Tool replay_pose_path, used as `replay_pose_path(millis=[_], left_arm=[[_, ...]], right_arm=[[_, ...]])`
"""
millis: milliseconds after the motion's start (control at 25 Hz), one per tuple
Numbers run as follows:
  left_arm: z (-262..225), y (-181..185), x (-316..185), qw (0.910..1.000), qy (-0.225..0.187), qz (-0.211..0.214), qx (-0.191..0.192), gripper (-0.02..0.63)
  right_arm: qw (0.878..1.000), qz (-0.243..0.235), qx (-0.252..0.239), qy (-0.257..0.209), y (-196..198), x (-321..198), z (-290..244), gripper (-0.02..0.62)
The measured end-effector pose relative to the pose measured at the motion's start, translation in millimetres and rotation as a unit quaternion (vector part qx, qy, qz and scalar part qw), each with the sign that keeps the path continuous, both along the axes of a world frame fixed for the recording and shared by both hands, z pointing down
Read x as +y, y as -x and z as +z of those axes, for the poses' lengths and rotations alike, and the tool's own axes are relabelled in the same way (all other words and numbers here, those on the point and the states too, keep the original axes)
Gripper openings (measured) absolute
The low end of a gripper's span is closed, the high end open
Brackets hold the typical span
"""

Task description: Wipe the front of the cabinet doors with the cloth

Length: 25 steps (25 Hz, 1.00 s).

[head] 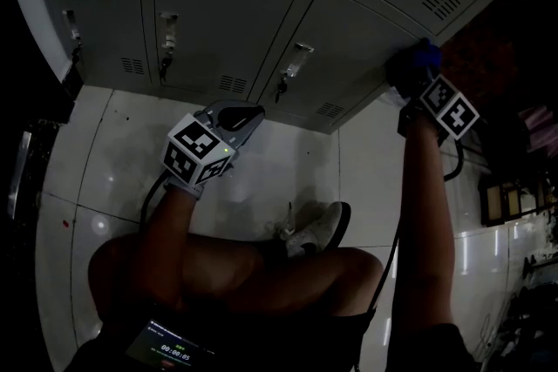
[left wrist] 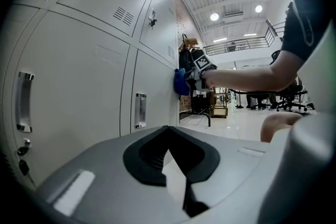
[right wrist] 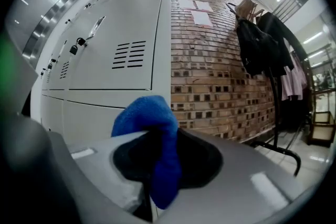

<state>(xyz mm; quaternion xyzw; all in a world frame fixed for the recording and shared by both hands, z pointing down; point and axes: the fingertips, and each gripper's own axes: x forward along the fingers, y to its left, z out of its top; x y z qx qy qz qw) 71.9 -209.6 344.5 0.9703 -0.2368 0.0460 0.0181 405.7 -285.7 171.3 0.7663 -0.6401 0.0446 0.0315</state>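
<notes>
Blue cloth [right wrist: 156, 134] clenched between right gripper [right wrist: 151, 194] fingers, against cabinet door [head: 366, 35]; left gripper [left wrist: 176, 178] closed.

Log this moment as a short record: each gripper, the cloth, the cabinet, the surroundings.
left gripper: shut, empty, low beside the cabinet
right gripper: shut on the cloth
cloth: blue, held against the cabinet's end by the brick wall
cabinet: grey doors with handles
surroundings: white tiled floor, coat rack
</notes>
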Motion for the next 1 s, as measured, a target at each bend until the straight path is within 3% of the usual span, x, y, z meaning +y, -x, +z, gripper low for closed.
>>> replay_pose_path(millis=[160, 440, 600, 800, 1000], left_arm=[[-1.1, 2.3, -2.3, 1.0000, 0.001, -0.004, 0.002, 0.000], [-5.0, 5.0, -3.9, 0.9999, 0.000, -0.009, 0.011, 0.002], [-11.0, 7.7, -4.1, 0.9997, -0.002, -0.013, 0.021, 0.000], [-14.7, 8.7, -3.6, 0.9995, -0.004, -0.013, 0.027, 0.002], [-13.2, 8.7, -3.2, 0.9996, -0.005, -0.011, 0.025, 0.000]], right_arm=[[1.000, -0.014, -0.001, -0.010, 24.9, 7.0, 7.0, 0.077], [0.990, -0.140, 0.000, -0.007, 166.1, -4.4, 38.1, 0.077], [0.984, -0.180, -0.004, 0.010, 223.5, -24.9, 56.7, 0.077], [0.982, -0.186, -0.002, 0.024, 247.0, -47.5, 70.5, 0.077], [0.983, -0.182, 0.028, 0.025, 233.6, -45.9, 72.8, 0.077]])
